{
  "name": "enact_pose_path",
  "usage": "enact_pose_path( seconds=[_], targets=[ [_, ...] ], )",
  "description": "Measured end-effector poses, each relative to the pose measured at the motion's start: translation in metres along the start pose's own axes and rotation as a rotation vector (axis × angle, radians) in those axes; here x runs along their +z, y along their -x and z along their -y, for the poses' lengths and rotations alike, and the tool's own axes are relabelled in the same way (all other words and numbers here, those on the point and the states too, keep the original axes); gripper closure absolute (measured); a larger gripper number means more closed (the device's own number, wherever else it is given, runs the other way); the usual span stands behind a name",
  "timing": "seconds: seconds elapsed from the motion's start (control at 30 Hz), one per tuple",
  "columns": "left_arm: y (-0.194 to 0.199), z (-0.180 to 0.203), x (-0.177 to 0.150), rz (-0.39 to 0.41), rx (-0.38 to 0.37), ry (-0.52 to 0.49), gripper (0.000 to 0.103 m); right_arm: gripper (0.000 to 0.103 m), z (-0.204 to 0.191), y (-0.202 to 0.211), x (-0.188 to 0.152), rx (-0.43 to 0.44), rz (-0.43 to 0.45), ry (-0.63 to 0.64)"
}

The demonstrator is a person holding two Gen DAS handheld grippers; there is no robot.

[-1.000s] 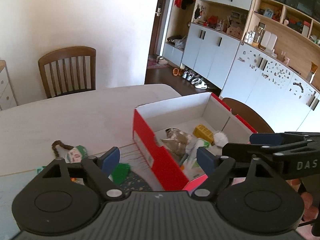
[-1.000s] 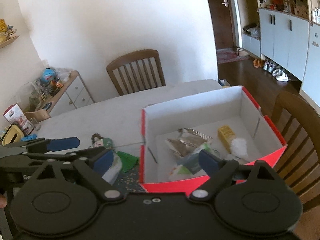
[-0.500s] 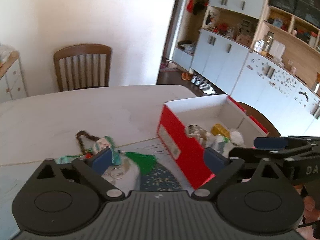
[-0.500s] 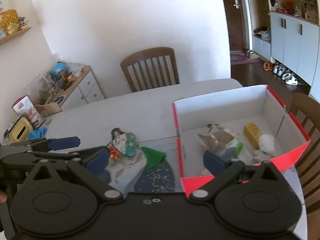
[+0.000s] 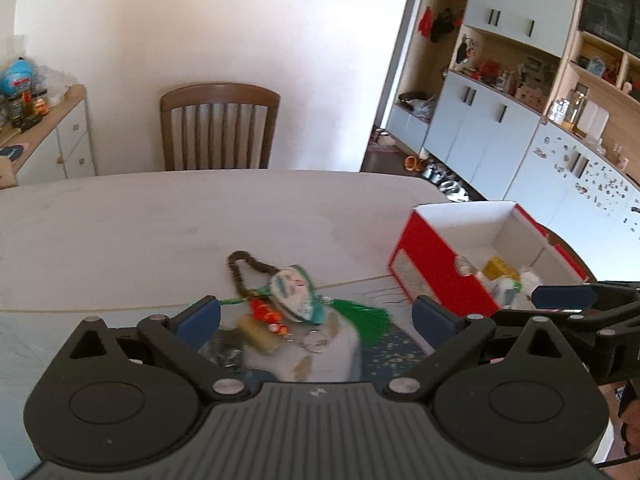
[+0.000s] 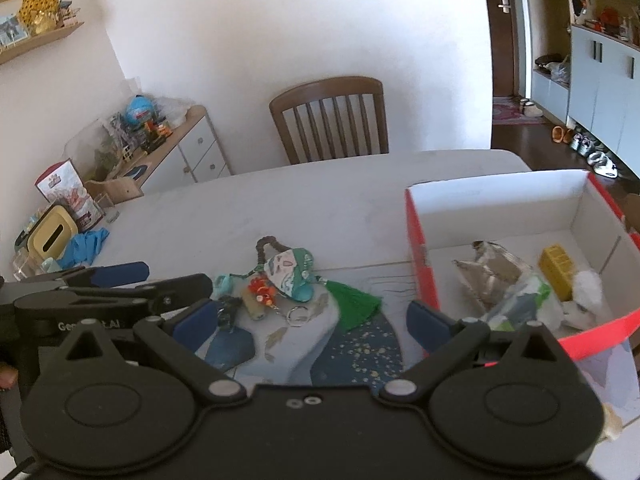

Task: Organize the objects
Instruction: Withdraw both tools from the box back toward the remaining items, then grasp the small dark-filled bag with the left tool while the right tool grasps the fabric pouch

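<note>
A red box with a white inside (image 5: 430,264) (image 6: 416,240) stands on the table at the right; it holds a crumpled foil bag (image 6: 490,270), a yellow block (image 6: 556,264) and a white fluffy ball (image 6: 588,282). Left of it, on a patterned mat (image 6: 360,344), lies a heap of small trinkets: a green-and-white pouch (image 5: 298,294) (image 6: 290,268), a brown bead string (image 5: 240,270), a green tassel (image 5: 366,316) (image 6: 354,302), red beads (image 6: 262,294) and a key ring (image 6: 295,314). My left gripper (image 5: 316,316) is open and empty just before the heap. My right gripper (image 6: 310,318) is open and empty over the mat.
A wooden chair (image 5: 218,126) stands behind the table. A low cabinet with clutter (image 6: 160,148) is at the left. A yellow tissue box (image 6: 50,236) and blue gloves (image 6: 86,242) lie at the table's left edge. Cupboards (image 5: 500,128) line the right wall.
Both grippers have swung left, away from the red box and toward the trinket heap, which now lies between the fingers. Both stay open and empty.
</note>
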State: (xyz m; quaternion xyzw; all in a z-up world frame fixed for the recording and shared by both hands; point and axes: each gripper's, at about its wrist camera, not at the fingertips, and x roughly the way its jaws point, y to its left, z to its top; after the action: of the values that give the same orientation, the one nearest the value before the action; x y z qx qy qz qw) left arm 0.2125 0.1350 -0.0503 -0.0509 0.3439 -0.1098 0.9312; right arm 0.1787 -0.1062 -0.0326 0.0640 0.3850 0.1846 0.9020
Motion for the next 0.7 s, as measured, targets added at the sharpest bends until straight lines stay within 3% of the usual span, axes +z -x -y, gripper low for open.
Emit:
enact_pose_path(
  seconds=[0.3,0.7],
  targets=[
    [-0.02,-0.043,-0.015,-0.011,0.075,-0.024,0.0,0.003,-0.016,-0.039,0.008,0.004,-0.029,0.062],
    [-0.067,-0.069,-0.039,-0.079,0.107,-0.032,0.0,0.006,-0.017,-0.1,0.016,-0.037,-0.092,0.08]
  ],
)
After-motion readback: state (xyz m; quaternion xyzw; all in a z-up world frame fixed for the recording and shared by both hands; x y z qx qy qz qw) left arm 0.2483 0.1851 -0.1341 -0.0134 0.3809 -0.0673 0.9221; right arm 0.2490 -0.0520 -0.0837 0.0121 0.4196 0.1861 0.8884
